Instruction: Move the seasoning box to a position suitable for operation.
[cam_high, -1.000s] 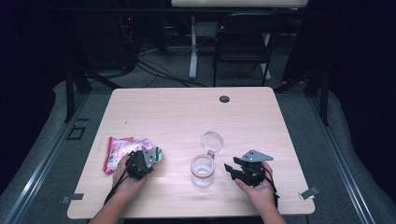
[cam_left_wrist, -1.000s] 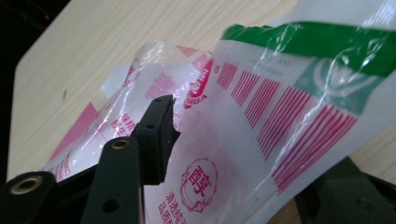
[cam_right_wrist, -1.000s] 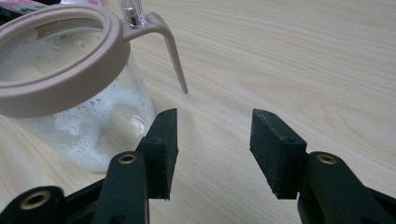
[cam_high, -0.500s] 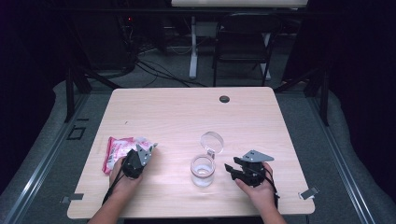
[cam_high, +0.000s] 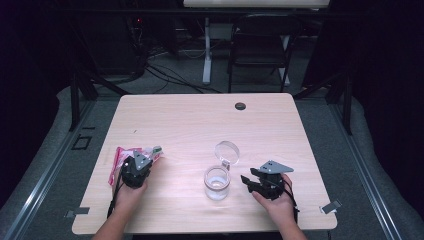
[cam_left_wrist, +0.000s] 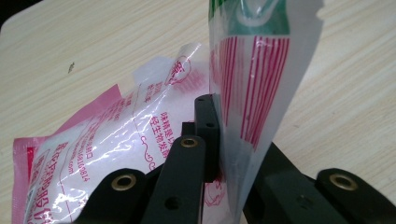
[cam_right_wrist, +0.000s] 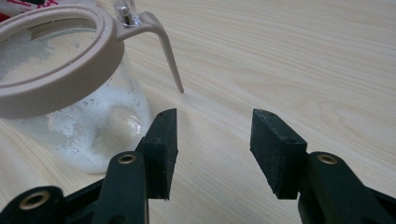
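A pink and white plastic bag (cam_high: 124, 156) with red print lies at the table's left front. My left gripper (cam_high: 136, 167) has just been closing and is shut on the bag's near end. In the left gripper view that gripper (cam_left_wrist: 229, 140) pinches the bag (cam_left_wrist: 116, 135), and the bag's striped red and green end stands up between the jaws. A clear glass jar (cam_high: 217, 183) holding white powder stands at the front middle, its hinged lid (cam_high: 227, 151) tipped open. My right gripper (cam_high: 246, 181) rests open just right of the jar. Its own view shows that gripper (cam_right_wrist: 212, 140) empty, with the jar (cam_right_wrist: 70, 93) at its left.
The light wooden table (cam_high: 200, 125) has a small black round cap (cam_high: 240, 106) near its far edge. A dark chair (cam_high: 260, 45) and cables stand on the floor beyond the table.
The left gripper has closed on the bag's end and shifted a little left and up, lifting that end. The right gripper and the jar have stayed in place.
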